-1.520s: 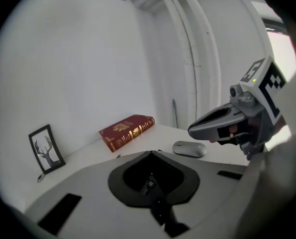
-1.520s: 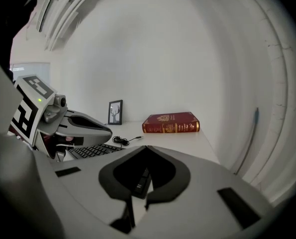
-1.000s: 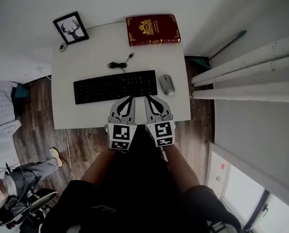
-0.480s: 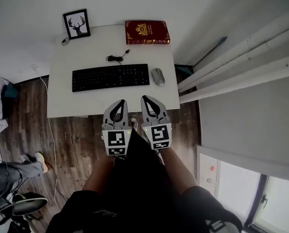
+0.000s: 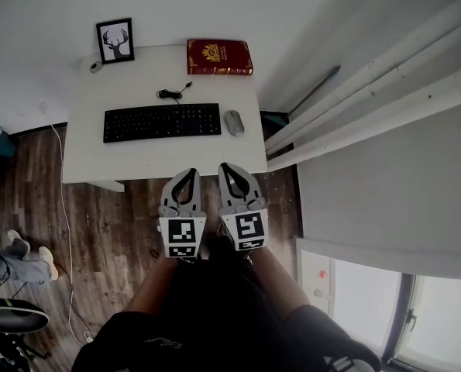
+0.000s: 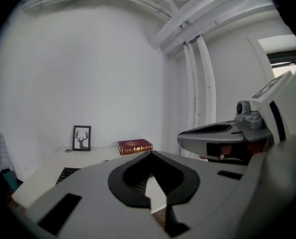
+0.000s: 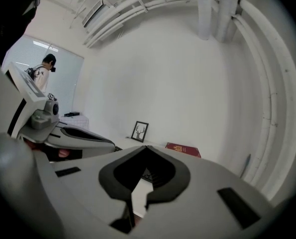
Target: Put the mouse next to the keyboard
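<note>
A grey mouse (image 5: 233, 122) lies on the white desk (image 5: 137, 157), just right of the black keyboard (image 5: 162, 122). Both grippers hang side by side in front of the desk's near edge, over the wooden floor. My left gripper (image 5: 190, 172) is shut with nothing in it, its tips meeting in the left gripper view (image 6: 150, 154). My right gripper (image 5: 225, 167) is shut and empty too, its tips closed in the right gripper view (image 7: 147, 147). The mouse is hidden behind the jaws in both gripper views; a strip of keyboard (image 6: 67, 174) shows past the left jaws.
A red book (image 5: 219, 56), a framed deer picture (image 5: 115, 40), a small round object (image 5: 96, 67) and a coiled cable (image 5: 172, 94) sit at the desk's back. White pipes (image 5: 369, 107) run along the right. A seated person's legs (image 5: 13, 263) are at lower left.
Both grippers have drawn back from over the desk's front edge to over the floor and risen. The desk looks smaller and farther. Mouse and keyboard have not moved.
</note>
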